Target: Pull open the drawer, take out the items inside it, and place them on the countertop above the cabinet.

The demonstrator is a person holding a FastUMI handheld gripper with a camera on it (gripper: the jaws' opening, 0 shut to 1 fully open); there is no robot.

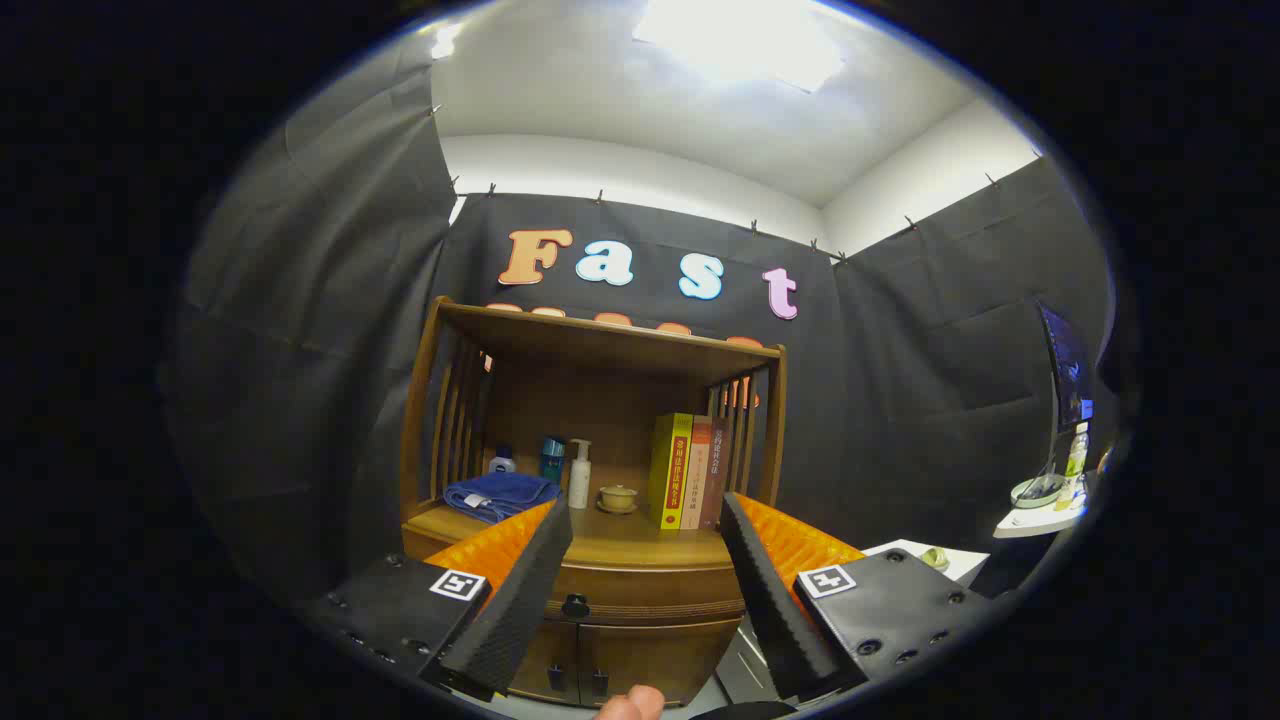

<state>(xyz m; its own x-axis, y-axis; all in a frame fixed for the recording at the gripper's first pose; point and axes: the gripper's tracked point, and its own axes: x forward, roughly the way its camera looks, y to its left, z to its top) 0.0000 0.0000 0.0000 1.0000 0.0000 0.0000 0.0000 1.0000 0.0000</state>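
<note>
The gripper (645, 515) has its two fingers spread wide, with nothing between them and nothing touching either one. Seen through the gap between the fingers stands a brown wooden cabinet (620, 610) with a slatted open shelf unit on top. Its curved wooden drawer front (650, 590) is closed, flush with the cabinet body, and carries a small dark round knob (575, 605) that sits just beside the inner edge of the left finger, lower than the fingertips. Below the drawer are two wooden cabinet doors (615, 670) with dark handles, also closed.

The wooden countertop (640, 545) above the drawer lies just beyond the fingertips. On it, ahead of the left finger, rests a folded blue towel (500, 495); behind the towel stand a small white and dark bottle (502, 461) and a teal bottle (552, 458). Between the fingers and farther back are a white pump bottle (579, 474) and a small cream-coloured lidded cup (617, 497). Just ahead of the right fingertip three upright books, one yellow (670, 470) and two reddish-brown (705, 472), stand side by side against the right slats.

Whatever the drawer holds is hidden behind its shut front. A fingertip of the person's hand (630, 705) shows below, between the finger bases.
</note>
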